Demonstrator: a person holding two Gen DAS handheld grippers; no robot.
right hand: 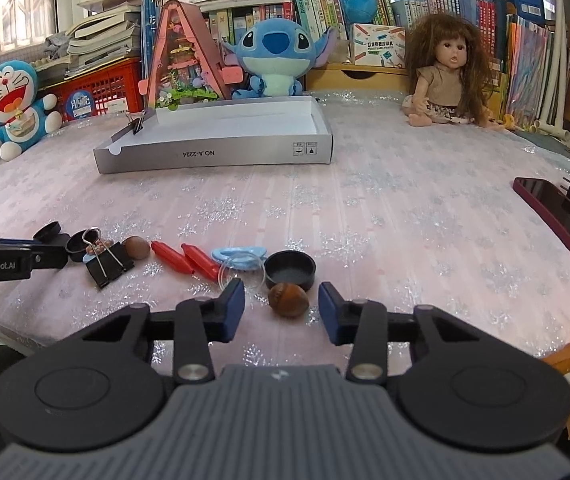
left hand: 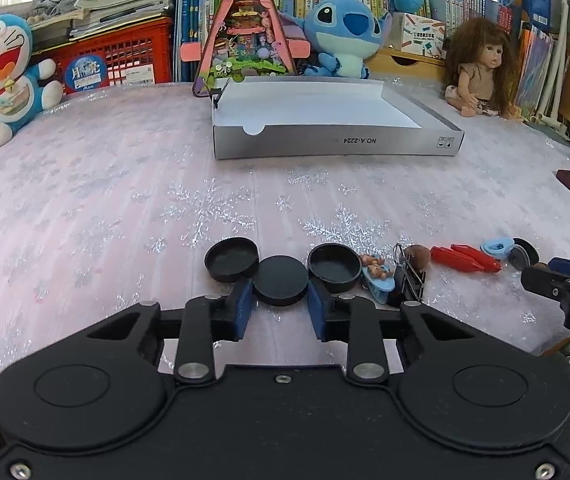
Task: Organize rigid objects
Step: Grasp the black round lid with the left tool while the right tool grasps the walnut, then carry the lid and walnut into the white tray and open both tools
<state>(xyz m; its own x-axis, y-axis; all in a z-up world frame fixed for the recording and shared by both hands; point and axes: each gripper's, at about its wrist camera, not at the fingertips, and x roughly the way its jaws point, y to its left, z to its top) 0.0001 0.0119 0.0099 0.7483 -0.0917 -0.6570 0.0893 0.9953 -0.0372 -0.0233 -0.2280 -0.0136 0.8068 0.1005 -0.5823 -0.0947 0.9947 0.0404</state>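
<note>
Left claw (left hand: 281, 303) clamps black cap (left hand: 281, 280); right claw (right hand: 281, 307) wide apart, walnut (right hand: 288, 299) between, untouched.

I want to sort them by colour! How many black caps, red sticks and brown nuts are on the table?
Black caps: 4
Red sticks: 2
Brown nuts: 2
Total: 8
</note>
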